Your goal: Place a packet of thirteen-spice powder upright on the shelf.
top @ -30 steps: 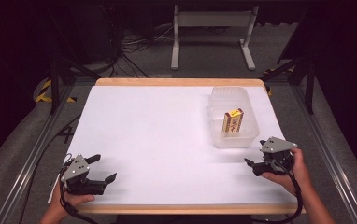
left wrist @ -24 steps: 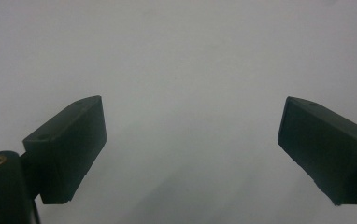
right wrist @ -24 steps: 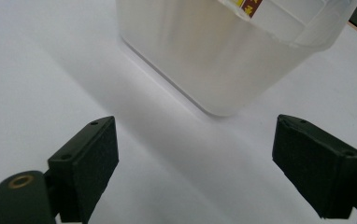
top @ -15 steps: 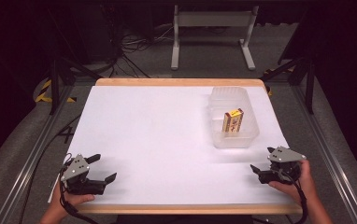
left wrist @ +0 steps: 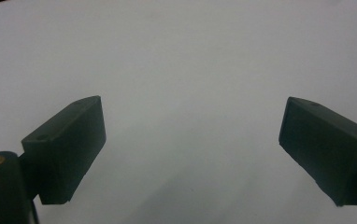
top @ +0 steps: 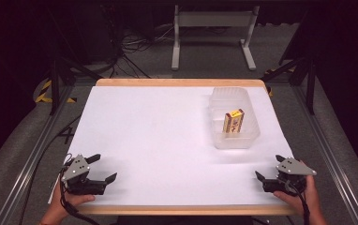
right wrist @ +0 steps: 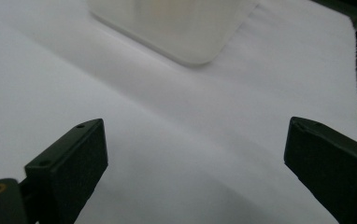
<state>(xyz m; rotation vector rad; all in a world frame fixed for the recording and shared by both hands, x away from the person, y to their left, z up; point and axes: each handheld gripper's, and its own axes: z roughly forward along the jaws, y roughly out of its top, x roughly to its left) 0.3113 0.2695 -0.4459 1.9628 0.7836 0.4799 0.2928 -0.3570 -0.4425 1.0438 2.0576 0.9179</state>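
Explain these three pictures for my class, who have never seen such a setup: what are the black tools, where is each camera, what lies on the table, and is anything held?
No machine arm works here: a person holds a two-jaw tool in each hand, the left gripper and the right gripper. The high view looks down from above the person's side. The other two pictures come from cameras riding on each gripper, looking along its black jaws. On the white table stands a clear plastic container with a small yellow box upright inside. Both grippers are open and hold nothing; the right one's jaws have just been opening, with nothing between them.
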